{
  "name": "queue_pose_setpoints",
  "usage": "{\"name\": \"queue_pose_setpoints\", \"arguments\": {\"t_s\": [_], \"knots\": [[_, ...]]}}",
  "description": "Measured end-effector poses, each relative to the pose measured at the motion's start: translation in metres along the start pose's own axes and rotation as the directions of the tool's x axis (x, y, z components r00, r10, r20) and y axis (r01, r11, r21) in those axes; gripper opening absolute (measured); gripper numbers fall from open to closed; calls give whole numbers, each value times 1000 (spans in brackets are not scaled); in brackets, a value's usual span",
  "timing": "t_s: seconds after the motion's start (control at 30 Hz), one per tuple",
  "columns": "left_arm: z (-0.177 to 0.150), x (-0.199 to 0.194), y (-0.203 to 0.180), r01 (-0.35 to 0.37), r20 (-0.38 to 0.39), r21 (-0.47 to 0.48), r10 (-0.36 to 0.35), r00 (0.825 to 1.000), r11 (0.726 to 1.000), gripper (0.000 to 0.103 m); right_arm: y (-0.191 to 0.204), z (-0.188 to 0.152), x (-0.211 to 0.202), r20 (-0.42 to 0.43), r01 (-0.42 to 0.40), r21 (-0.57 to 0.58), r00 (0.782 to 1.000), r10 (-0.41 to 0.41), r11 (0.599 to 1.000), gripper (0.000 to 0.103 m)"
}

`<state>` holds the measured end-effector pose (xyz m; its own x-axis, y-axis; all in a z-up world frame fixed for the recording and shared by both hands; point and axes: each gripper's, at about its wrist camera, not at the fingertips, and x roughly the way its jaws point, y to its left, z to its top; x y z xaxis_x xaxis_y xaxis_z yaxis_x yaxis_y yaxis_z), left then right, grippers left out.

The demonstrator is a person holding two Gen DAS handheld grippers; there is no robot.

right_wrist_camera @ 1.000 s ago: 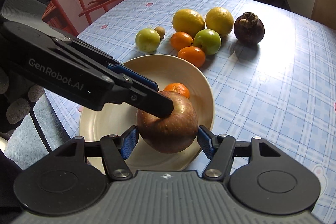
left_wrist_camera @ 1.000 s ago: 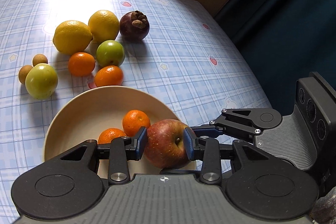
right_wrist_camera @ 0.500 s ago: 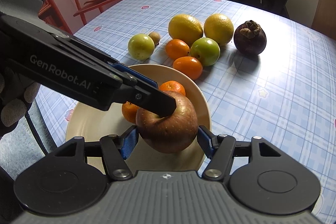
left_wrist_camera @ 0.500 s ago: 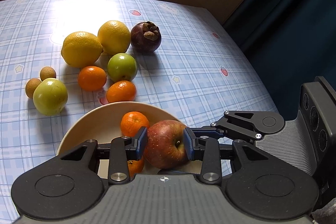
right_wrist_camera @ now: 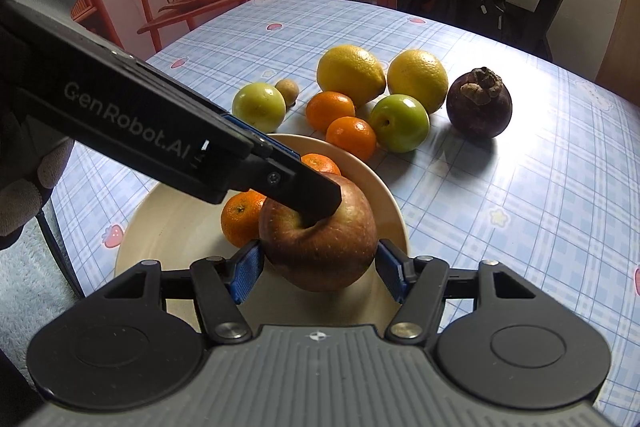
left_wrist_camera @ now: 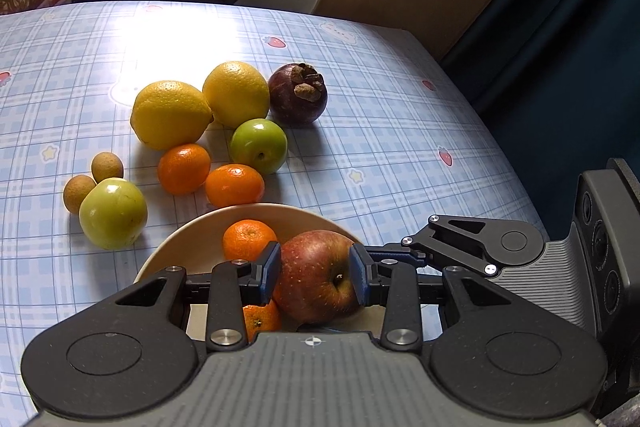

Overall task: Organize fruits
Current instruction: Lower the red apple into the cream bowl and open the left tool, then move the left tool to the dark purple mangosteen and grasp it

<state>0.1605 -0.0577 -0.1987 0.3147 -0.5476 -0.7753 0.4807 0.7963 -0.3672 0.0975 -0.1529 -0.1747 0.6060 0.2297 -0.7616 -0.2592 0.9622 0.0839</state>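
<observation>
Both grippers are on the same red apple (left_wrist_camera: 316, 277), holding it just over the cream bowl (right_wrist_camera: 390, 205) near the front edge of the tabletop (left_wrist_camera: 380, 147). The left gripper (left_wrist_camera: 315, 271) pinches the apple from its two ends, one blue pad on the stem dimple and the other on the opposite side. The right gripper (right_wrist_camera: 319, 263) squeezes it across the wider middle, its blue pads pressed against the apple's flanks.

In the right wrist view the left gripper comes in as a long black bar from the upper left, its tip sunk into the hollow at the apple's top. A gloved hand (right_wrist_camera: 24, 187) shows at the left edge of that view.

Two small oranges lie in the bowl, just behind and beside the apple: one (left_wrist_camera: 249, 239) towards the far rim, the other (left_wrist_camera: 261, 321) lower and partly hidden by the left gripper's finger.

Past the bowl, the other fruit sits in a loose cluster on the blue checked cloth: two lemons (left_wrist_camera: 170, 114) side by side, a dark purple mangosteen (left_wrist_camera: 297, 94) to their right, a green apple (left_wrist_camera: 259, 146) in front, and two more small oranges (left_wrist_camera: 183, 169) close to the bowl's far rim. Farther left a paler green apple (left_wrist_camera: 113, 213) touches two little brown fruits (left_wrist_camera: 107, 166).
</observation>
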Motion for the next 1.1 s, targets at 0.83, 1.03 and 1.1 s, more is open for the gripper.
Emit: {"name": "queue_pose_setpoints", "arguments": {"t_s": [0.83,1.03,1.1], "knots": [[53,-48,5,-102,198,-4,101,975,995,39,-45,33,-49,129,80,34,988,-84,996,64],[76,-28,-2,-132,207,29,123,971,991,39,-75,43,-38,153,129,41,979,-134,991,59],[83,-17,-5,-140,203,42,129,971,989,39,-84,45,-30,156,134,39,978,-139,990,59]]}}
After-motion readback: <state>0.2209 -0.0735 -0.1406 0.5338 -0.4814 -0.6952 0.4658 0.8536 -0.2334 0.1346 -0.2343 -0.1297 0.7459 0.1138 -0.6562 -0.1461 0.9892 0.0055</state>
